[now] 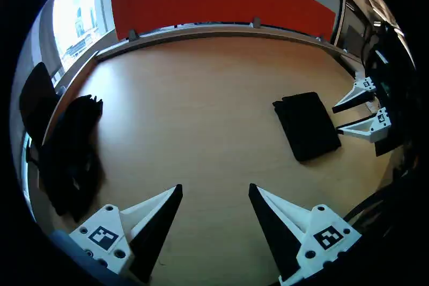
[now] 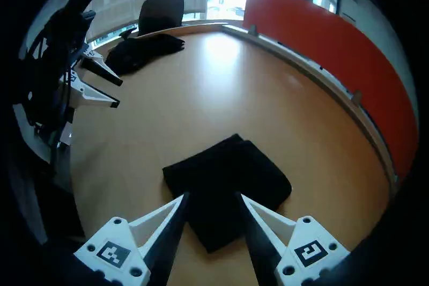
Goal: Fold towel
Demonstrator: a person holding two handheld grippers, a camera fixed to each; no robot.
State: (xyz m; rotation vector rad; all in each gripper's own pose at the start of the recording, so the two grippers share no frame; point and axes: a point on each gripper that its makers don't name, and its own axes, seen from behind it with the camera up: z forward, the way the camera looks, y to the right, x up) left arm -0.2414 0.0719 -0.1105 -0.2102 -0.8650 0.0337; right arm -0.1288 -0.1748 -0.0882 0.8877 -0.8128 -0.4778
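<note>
You are holding the left gripper low over the light wooden table, its two white-and-black fingers spread wide and gripping nothing, with bare tabletop lying between them. The black towel, folded into a compact rectangle, is lying flat on the table well off to that gripper's right. In the left gripper view, the right gripper is pointing at the towel's far short edge with its fingers parted. In the right gripper view, the right gripper is sitting released too, its tips framing the near edge of the towel; whether they are touching the cloth cannot be told. The left gripper is showing farther off, clear of the towel. A dark heap of black fabric is lying at the table's far corner near a black office chair, and a long orange-red divider panel is standing along the back edge.
</note>
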